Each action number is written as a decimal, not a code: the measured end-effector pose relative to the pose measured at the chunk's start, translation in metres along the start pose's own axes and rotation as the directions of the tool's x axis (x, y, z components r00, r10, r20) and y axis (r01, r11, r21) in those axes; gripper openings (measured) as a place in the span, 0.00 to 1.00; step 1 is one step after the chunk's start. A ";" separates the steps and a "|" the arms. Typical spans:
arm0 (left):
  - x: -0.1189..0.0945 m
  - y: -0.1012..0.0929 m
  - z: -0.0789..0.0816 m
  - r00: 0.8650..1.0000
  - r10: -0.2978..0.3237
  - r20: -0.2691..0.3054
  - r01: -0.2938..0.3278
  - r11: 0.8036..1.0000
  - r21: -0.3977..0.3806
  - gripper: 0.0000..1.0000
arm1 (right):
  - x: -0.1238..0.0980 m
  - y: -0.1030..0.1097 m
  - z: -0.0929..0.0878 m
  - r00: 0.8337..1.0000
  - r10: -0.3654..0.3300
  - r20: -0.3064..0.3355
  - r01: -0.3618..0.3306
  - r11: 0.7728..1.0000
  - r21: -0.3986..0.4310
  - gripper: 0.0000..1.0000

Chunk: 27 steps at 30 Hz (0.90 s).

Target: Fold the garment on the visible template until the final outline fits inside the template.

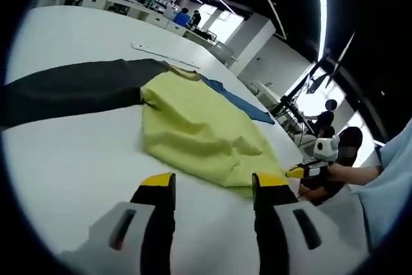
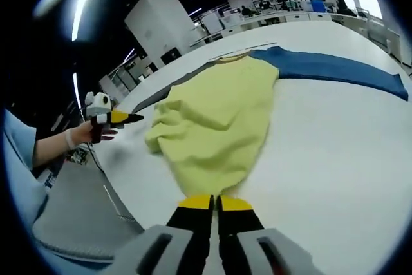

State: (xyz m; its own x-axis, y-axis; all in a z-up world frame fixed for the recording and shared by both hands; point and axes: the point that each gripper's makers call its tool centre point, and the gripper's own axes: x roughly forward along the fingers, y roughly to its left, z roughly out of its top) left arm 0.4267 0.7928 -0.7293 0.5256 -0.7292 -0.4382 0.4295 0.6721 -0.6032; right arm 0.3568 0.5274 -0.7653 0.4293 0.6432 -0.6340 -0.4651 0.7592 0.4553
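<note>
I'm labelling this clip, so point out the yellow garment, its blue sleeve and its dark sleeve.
yellow garment (image 2: 219, 120): right gripper view, middle of body.
blue sleeve (image 2: 335, 67): right gripper view, mid-length.
dark sleeve (image 1: 71, 91): left gripper view, mid-length.

Yellow-tipped black jaws w/ grey bases, light-blue sleeve (image 2: 19, 152), wristband (image 2: 69, 138)

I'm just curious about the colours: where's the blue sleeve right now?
In the right gripper view the blue sleeve lies flat on the white table, stretching right from the yellow garment body.
</note>
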 end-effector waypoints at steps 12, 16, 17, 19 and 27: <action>0.024 0.006 -0.011 0.997 0.047 -0.056 -0.054 0.990 -0.132 0.23 | -0.011 0.000 0.003 0.999 0.012 0.033 -0.012 1.000 -0.004 0.00; 0.024 0.009 -0.016 0.995 0.068 -0.067 -0.079 0.981 -0.176 0.20 | -0.011 0.000 0.001 0.999 0.011 0.037 -0.011 1.000 -0.008 0.00; 0.024 0.010 -0.015 0.995 0.079 -0.058 -0.089 0.975 -0.203 0.20 | -0.012 0.000 0.002 0.999 0.011 0.039 -0.011 1.000 -0.008 0.00; 0.025 0.006 -0.015 0.997 0.064 -0.048 -0.074 0.964 -0.255 0.21 | -0.012 0.000 0.001 0.999 0.011 0.040 -0.011 1.000 -0.003 0.00; 0.033 0.012 -0.019 0.994 0.100 -0.052 -0.111 0.940 -0.322 0.08 | -0.012 0.000 0.001 0.999 0.013 0.041 -0.013 1.000 -0.003 0.00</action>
State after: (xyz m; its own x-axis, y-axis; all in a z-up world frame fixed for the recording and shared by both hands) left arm 0.4351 0.7739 -0.7636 0.5269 -0.6642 -0.5304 0.1088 0.6716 -0.7329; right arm 0.3521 0.5199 -0.7567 0.4549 0.6565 -0.6017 -0.4725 0.7506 0.4618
